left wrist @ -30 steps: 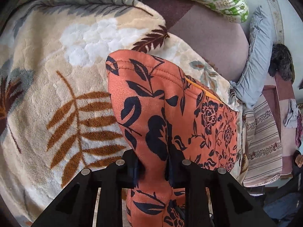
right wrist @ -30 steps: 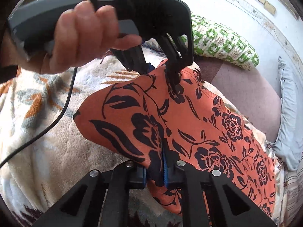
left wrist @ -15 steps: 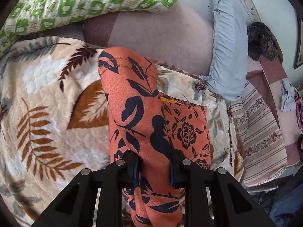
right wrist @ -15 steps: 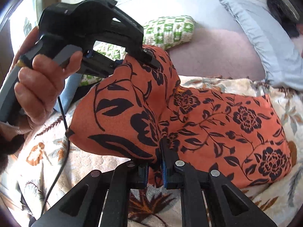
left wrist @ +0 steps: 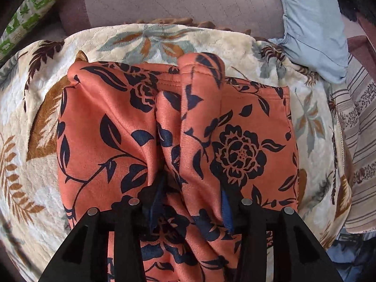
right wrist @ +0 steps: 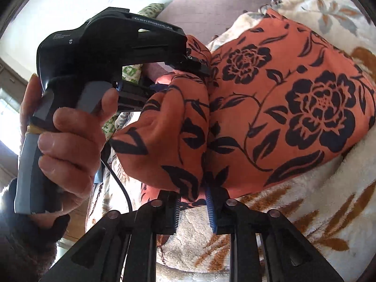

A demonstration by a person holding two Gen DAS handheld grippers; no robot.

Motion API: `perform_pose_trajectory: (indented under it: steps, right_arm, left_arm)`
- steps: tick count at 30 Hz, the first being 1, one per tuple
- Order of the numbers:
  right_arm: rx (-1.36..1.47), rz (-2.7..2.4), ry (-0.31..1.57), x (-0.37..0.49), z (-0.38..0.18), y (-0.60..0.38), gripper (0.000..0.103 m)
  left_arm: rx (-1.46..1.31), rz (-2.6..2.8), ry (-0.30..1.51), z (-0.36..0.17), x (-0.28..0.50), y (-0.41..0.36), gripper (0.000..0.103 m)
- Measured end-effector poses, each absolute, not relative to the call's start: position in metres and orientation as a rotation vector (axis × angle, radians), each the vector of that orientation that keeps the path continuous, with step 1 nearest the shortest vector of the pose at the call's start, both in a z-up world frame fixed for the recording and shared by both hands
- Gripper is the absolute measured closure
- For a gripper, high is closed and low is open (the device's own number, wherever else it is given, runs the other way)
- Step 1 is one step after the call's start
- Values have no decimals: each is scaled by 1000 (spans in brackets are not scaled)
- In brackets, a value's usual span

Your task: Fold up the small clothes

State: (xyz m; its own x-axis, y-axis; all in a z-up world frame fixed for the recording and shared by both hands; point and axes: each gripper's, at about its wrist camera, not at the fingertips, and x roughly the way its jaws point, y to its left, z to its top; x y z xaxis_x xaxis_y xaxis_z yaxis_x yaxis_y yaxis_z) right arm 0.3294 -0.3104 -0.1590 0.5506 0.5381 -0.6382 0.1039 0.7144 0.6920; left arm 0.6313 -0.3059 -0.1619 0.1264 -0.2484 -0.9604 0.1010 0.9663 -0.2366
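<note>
An orange garment with dark blue flowers point(left wrist: 237, 150) lies folded over itself on the leaf-print blanket point(left wrist: 30, 122); it also shows in the right wrist view point(right wrist: 305, 108). My left gripper point(left wrist: 190, 202) has its jaws spread apart, with a loose ridge of the cloth running between them. My right gripper point(right wrist: 193, 208) has its jaws parted a little around the near edge of the cloth. The left gripper's black body point(right wrist: 112, 44) and the hand on it show in the right wrist view, low over the garment.
A mauve cushion point(left wrist: 178, 0) lies behind the blanket. A pale blue pillow point(left wrist: 312, 28) is at the back right, a green checked pillow point(left wrist: 28, 16) at the back left. Striped bedding point(left wrist: 362, 141) hangs on the right. A black cable point(right wrist: 122, 188) trails from the left gripper.
Both grippers have carried the lifted half of the garment over and laid it down on the other half. Both jaws have opened from their pinch on the cloth.
</note>
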Motion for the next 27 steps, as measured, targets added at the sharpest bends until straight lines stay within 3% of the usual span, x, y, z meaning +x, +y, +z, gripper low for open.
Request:
perform_pose_trajectory:
  steps: [7,9,15,21,27]
  right_arm:
    - [838,298,1006,326,-155,-329,61]
    - [847,281,996,322,-150,-335,51]
    - [813,210,931,306,-130,-360,46]
    - [770,156,870,304,-115,-379,37]
    - [778,198,903,319,-125,-380,36]
  left_arm:
    - [-162,-253,1425,-140,619,-297,54]
    - [-187,-250,1397,-123,612,-287,54]
    - [-233,-214,1309,-79,582,-238,53]
    - [-297,-189,1307,-85,541,-198,53]
    - [-302,-124,1304,-113,525,-192,53]
